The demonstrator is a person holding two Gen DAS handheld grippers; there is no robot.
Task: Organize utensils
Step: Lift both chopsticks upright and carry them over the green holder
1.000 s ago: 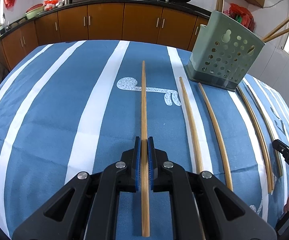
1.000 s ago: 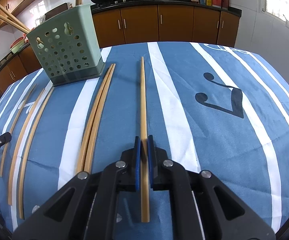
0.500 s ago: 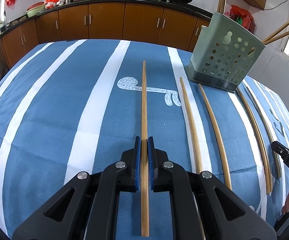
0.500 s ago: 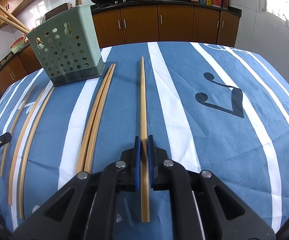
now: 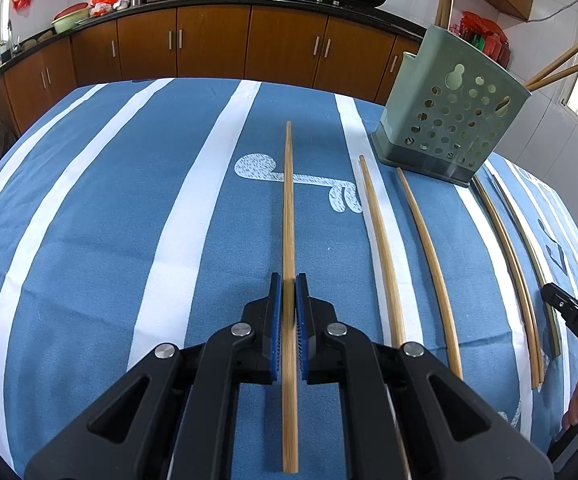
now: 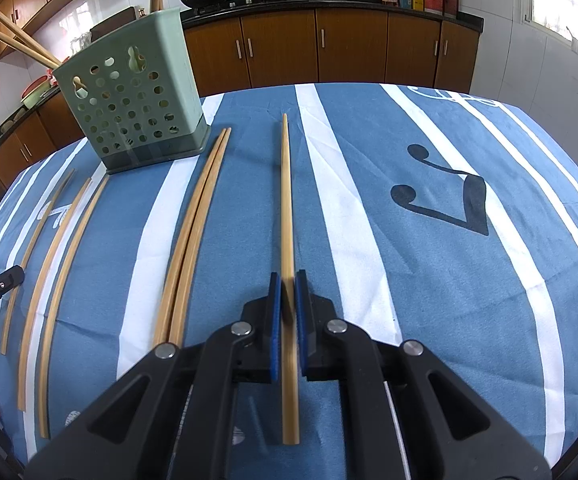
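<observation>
My left gripper [image 5: 288, 284] is shut on a bamboo chopstick [image 5: 288, 208] that points forward, low over the blue striped tablecloth. My right gripper [image 6: 287, 282] is shut on another bamboo chopstick [image 6: 286, 200], also pointing forward. A green perforated utensil holder [image 5: 449, 108] stands at the far right in the left wrist view and at the far left in the right wrist view [image 6: 133, 96], with a few chopsticks standing in it. Several loose chopsticks [image 5: 381, 240] lie on the cloth between the grippers; a close pair [image 6: 193, 232] lies left of my right gripper.
The table is covered by a blue cloth with white stripes [image 5: 89, 240]. Wooden kitchen cabinets [image 5: 209, 44] with woks on the counter run behind the table. The right gripper's tip [image 5: 573, 316] shows at the right edge of the left wrist view.
The left gripper has shifted slightly with its chopstick; the holder sits a little more toward the right edge. The right gripper has not visibly moved.
</observation>
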